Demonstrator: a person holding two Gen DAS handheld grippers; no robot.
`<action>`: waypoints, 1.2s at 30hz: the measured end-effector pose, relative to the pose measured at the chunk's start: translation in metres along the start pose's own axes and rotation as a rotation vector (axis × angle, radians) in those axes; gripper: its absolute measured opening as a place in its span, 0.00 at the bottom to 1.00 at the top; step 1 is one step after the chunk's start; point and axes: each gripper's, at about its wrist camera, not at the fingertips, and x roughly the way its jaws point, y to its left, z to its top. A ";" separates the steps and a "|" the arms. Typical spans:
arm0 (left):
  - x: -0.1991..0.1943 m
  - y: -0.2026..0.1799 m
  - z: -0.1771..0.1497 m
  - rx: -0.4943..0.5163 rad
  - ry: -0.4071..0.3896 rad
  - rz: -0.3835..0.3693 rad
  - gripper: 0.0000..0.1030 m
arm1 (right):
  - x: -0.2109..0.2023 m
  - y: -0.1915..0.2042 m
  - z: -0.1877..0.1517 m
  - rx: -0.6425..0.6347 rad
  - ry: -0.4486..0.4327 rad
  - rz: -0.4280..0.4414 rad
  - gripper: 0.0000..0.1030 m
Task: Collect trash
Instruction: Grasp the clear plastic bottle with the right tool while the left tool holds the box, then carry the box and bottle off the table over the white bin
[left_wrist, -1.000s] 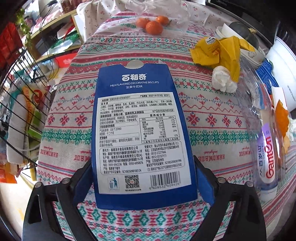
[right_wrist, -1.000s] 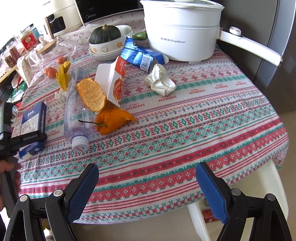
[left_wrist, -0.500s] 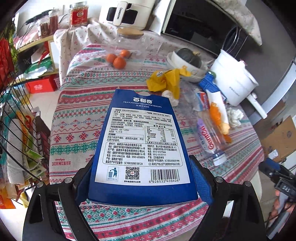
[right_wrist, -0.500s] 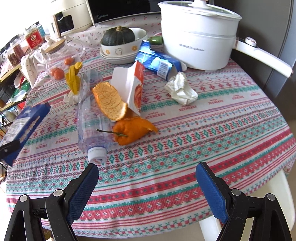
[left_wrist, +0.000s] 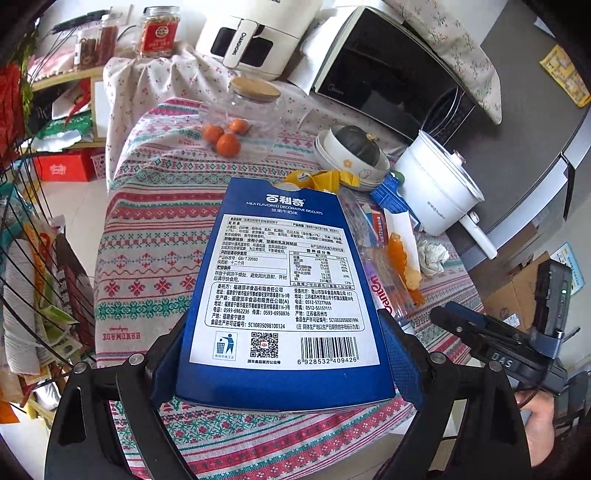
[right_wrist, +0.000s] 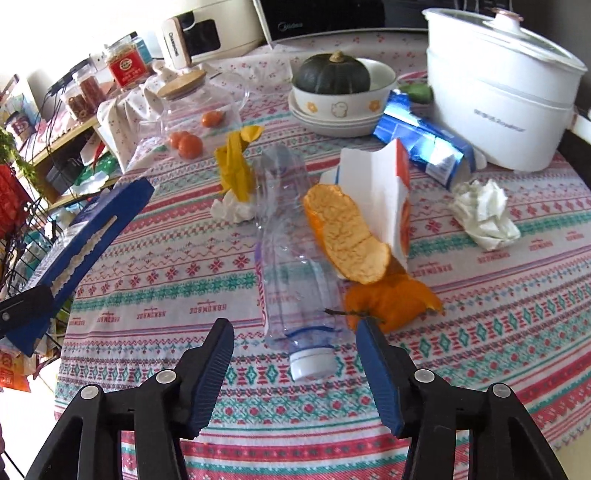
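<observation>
Left gripper (left_wrist: 284, 373) clamped, right gripper (right_wrist: 295, 373) closing

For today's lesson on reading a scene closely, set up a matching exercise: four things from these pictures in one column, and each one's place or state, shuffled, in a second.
Things
1. blue biscuit box
2. clear plastic bottle
3. dark green squash
4. crumpled white tissue

Places or states
A. sitting in a white bowl
B. lying on its side, cap toward the right gripper
C. clamped in the left gripper, lifted off the table
D. loose on the tablecloth beside the white cooking pot

Pairs: 1-C, 2-B, 3-A, 4-D
</observation>
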 end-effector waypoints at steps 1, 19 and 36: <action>0.000 0.002 0.001 -0.006 0.001 -0.002 0.91 | 0.009 0.004 0.003 -0.014 0.017 -0.003 0.57; 0.003 0.005 0.009 -0.058 0.006 -0.057 0.91 | 0.086 0.009 0.017 0.009 0.146 -0.024 0.65; -0.009 -0.002 0.008 -0.061 -0.030 -0.080 0.91 | 0.019 -0.001 0.003 0.066 0.025 0.036 0.63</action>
